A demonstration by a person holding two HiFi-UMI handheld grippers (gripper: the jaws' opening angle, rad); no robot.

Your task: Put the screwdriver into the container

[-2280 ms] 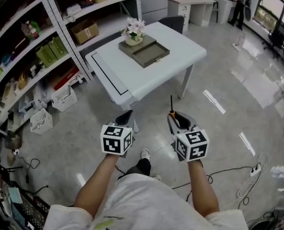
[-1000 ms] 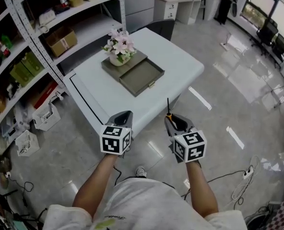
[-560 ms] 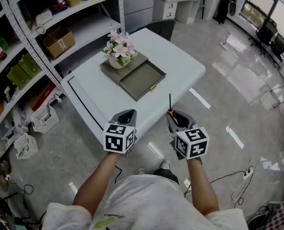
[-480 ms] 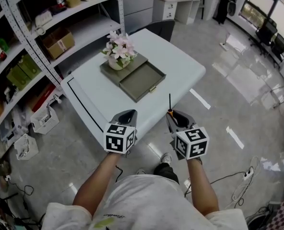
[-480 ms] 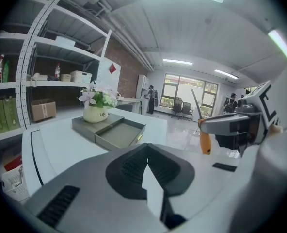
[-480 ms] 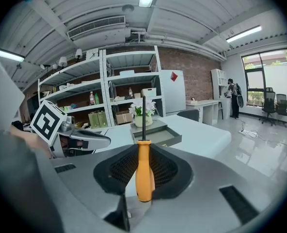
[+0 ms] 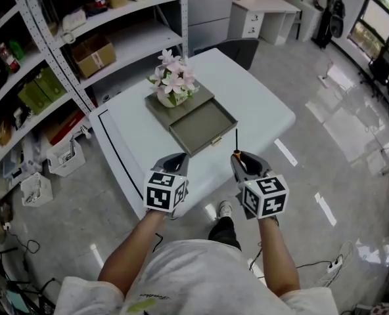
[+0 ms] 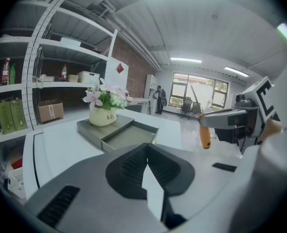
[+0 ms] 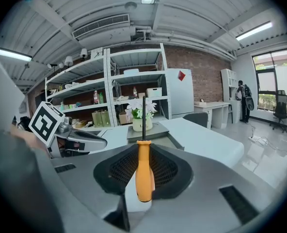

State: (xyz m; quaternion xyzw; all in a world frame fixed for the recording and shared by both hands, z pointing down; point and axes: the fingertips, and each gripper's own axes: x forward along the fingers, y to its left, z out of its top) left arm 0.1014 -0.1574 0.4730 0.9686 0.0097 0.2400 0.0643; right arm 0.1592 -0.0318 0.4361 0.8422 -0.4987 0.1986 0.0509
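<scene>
A screwdriver with an orange handle and a thin black shaft stands upright in my right gripper, which is shut on its handle. The grey container, a shallow drawer pulled out of a flat grey box, lies on the white table just beyond both grippers. It also shows in the left gripper view as the container and past the shaft as the container. My left gripper is shut and holds nothing, level with the right one at the table's near edge.
A pot of pink and white flowers stands on the grey box behind the drawer. Metal shelving with boxes runs along the left. A dark chair is at the table's far side. A person stands far back.
The table has come closer and now lies right under both grippers. The right gripper still holds the screwdriver upright, and the left stays shut.
</scene>
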